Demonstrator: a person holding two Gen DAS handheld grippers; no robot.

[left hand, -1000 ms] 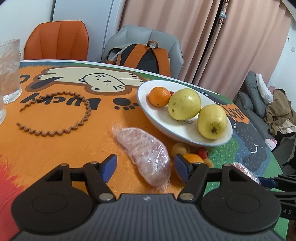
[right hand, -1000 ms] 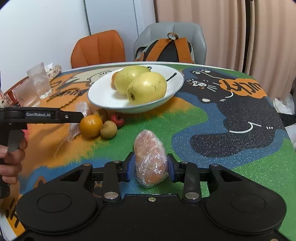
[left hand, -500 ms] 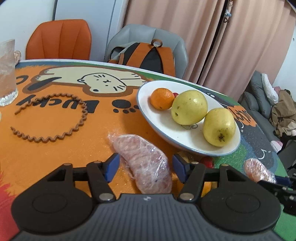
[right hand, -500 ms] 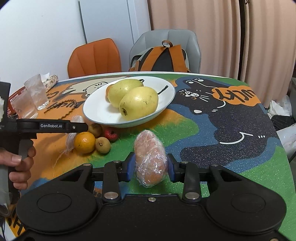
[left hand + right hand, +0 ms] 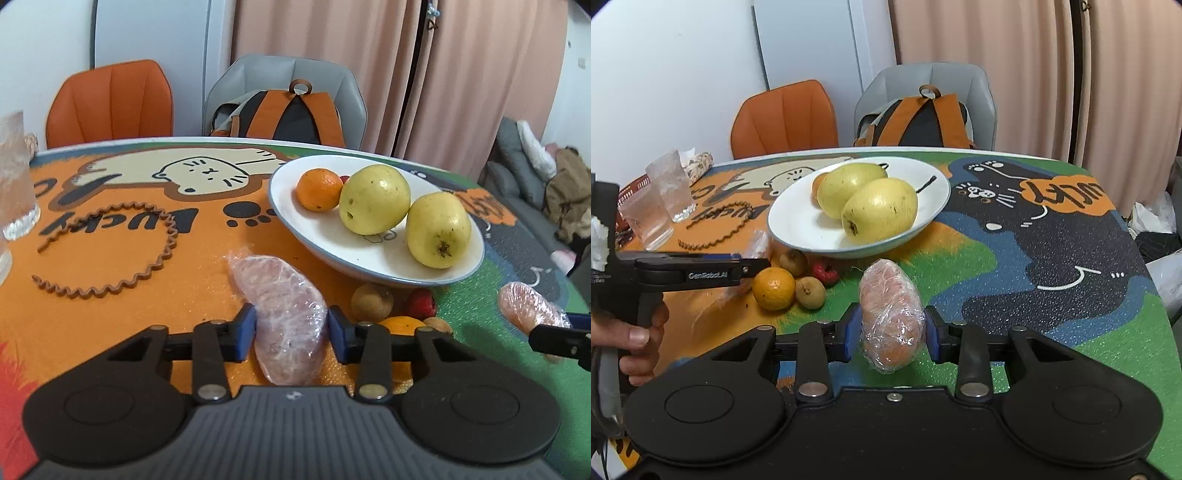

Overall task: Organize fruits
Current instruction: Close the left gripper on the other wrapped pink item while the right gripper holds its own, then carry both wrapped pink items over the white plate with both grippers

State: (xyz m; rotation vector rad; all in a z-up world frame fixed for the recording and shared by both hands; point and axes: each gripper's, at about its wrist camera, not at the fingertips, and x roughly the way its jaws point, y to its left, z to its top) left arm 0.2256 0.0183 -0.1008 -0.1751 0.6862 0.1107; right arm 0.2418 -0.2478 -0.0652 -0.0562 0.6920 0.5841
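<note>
Far left of the right wrist view, a hand (image 5: 631, 339) is wrapped round the left tool's (image 5: 291, 330) grip, fingers curled, with the tool running out level over the counter (image 5: 110, 306). That tool tips down at a pink wrapped slice (image 5: 284, 314) lying on the orange part of the counter. The jaws are closing in on it: the left pad is right up against the wrap, the right pad looks a hair off, so it's hard to call it a proper pinch yet.

Past it sits the plate (image 5: 321, 251) with an orange (image 5: 319, 189) and two pears (image 5: 375, 199).

A loose orange (image 5: 774, 288), two brown fruits and a red one sit just beside the plate's near rim.

The right tool (image 5: 890, 334), also tipped down, is clamped on an orange wrapped slice (image 5: 890, 314) over the green patch.
</note>
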